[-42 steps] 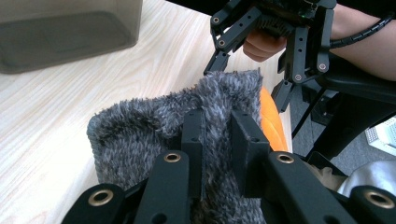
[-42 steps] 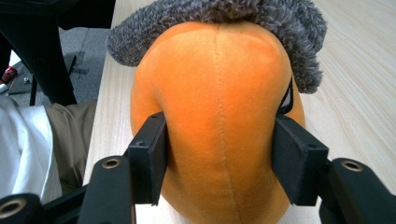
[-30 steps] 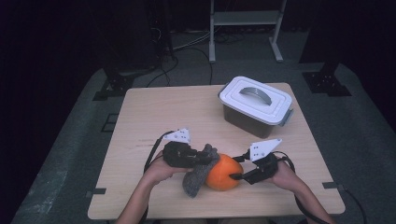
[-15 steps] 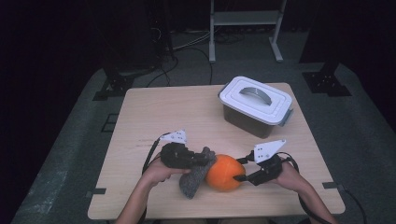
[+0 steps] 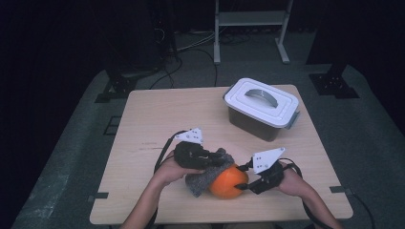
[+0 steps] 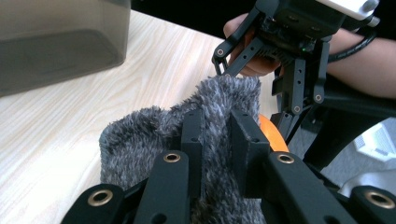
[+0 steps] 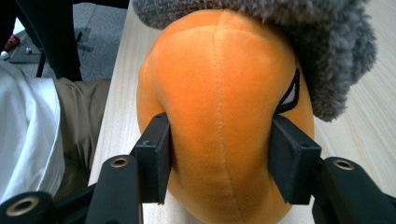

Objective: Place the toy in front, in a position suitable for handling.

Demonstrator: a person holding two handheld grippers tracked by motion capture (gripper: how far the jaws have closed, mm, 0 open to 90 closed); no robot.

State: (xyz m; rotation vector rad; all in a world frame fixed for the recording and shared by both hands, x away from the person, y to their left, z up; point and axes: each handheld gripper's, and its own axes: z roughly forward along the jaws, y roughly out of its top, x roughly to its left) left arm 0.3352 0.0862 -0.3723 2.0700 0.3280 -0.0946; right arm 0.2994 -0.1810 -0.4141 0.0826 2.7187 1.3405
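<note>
The left tool pinches the grey cloth. The right tool squeezes the orange toy. Rub gently and keep the toy steady.

There's a lidded tub sitting toward the far right of the table, grey handle on its white lid. Behind the table a white rack stands on the floor, with some cables trailing nearby.

High view: bench evenly lit from above, surroundings dark, image soft. Both gripper views bright; near tongs slightly blurred; grey container out of focus.
</note>
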